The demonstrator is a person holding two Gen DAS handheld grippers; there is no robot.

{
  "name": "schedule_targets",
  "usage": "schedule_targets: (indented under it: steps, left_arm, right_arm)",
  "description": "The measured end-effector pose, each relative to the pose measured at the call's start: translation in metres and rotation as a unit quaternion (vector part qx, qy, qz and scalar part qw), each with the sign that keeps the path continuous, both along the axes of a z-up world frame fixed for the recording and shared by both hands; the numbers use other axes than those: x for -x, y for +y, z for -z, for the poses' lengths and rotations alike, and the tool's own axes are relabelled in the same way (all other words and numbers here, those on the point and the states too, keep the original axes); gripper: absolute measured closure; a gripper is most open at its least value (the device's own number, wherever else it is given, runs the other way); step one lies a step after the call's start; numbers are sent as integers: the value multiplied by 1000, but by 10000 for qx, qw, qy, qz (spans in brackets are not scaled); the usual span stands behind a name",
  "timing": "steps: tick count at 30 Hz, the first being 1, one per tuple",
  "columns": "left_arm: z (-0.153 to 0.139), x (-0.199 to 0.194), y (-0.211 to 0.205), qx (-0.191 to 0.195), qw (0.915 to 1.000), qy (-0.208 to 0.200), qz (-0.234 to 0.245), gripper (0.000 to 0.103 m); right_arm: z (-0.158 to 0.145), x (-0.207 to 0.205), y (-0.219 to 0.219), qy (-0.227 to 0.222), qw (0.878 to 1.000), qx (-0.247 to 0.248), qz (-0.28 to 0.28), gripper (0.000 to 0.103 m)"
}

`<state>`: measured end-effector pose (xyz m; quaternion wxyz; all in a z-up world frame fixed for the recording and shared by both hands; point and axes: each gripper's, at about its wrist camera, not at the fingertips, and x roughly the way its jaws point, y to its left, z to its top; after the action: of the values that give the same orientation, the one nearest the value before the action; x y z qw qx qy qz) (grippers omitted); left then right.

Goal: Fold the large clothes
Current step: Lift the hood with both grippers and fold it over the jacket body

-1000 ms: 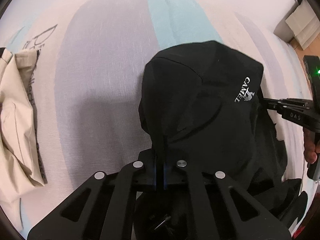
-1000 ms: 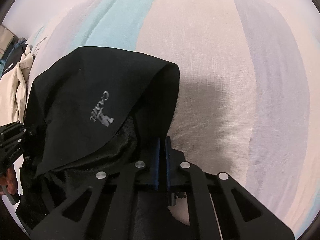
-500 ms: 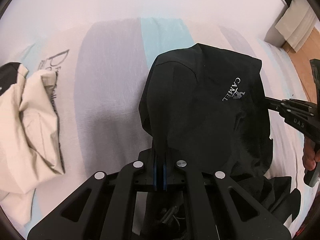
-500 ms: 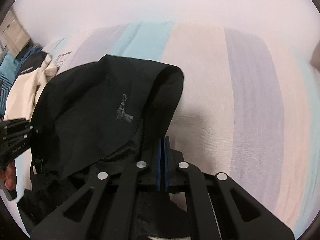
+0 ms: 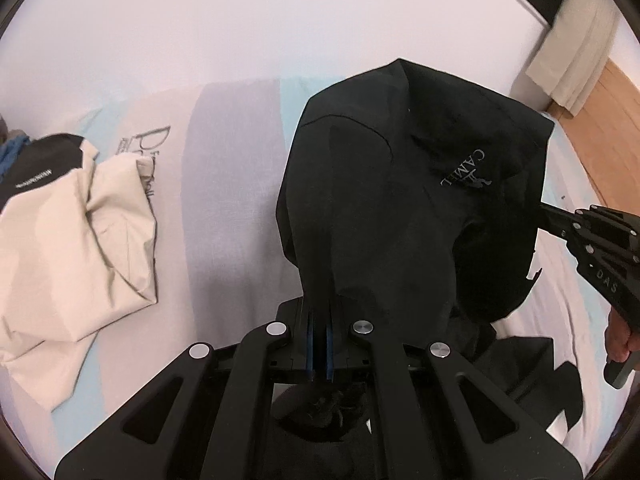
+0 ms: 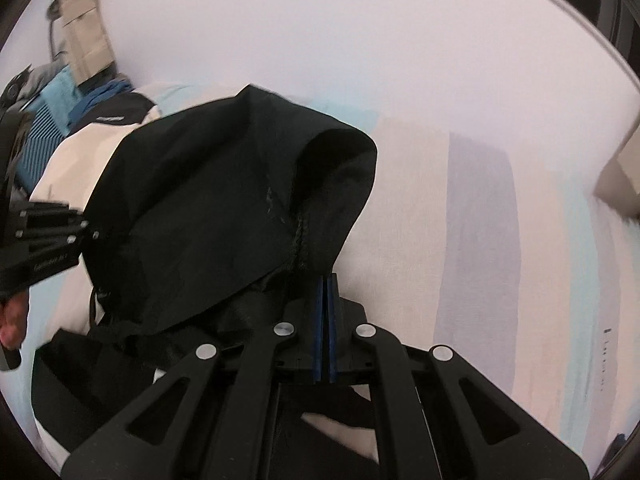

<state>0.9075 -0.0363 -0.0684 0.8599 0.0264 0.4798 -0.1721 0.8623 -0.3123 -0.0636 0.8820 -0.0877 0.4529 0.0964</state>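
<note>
Gripping a black jacket [image 5: 384,208] by two edges, the left gripper [image 5: 319,312] and right gripper [image 6: 325,300] have their fingers clamped fully closed on fabric, holding it raised above the striped bed [image 5: 224,184], likely to spread it flat.

right hand-held gripper [image 5: 548,214] tips: buried behind the black jacket [image 5: 400,208]
beige garment [image 5: 68,240]: cut off at left edge
bed [image 5: 232,160] print: partly covered, unreadable
jacket logo, right view: blurred
</note>
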Motion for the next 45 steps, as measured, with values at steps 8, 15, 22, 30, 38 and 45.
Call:
schedule_targets:
  steps: [8, 15, 22, 30, 38, 45]
  left_arm:
    - [-13, 51, -4, 42, 9994, -340, 74, 101]
    - [-28, 104, -5, -21, 9980, -607, 150, 101]
    - [-29, 158, -5, -109, 9965, -827, 34, 101]
    - [-14, 227, -5, -289, 9944, -1008, -164, 101]
    - [14, 280, -4, -448, 9944, -791, -538, 101]
    - [44, 312, -10, -585, 9939, -644, -679, 101]
  right_arm:
    - [-31, 55, 27, -513, 9985, 157, -99, 103]
    - [-51, 107, 36, -770, 9967, 191, -195, 103]
    - [-59, 155, 42, -800, 9963, 179, -259, 103]
    - [-49, 213, 42, -741, 9966, 248, -278, 103]
    - [-24, 255, 36, -474, 9981, 363, -124, 103]
    - [11, 272, 29, -71, 9986, 532, 47, 103]
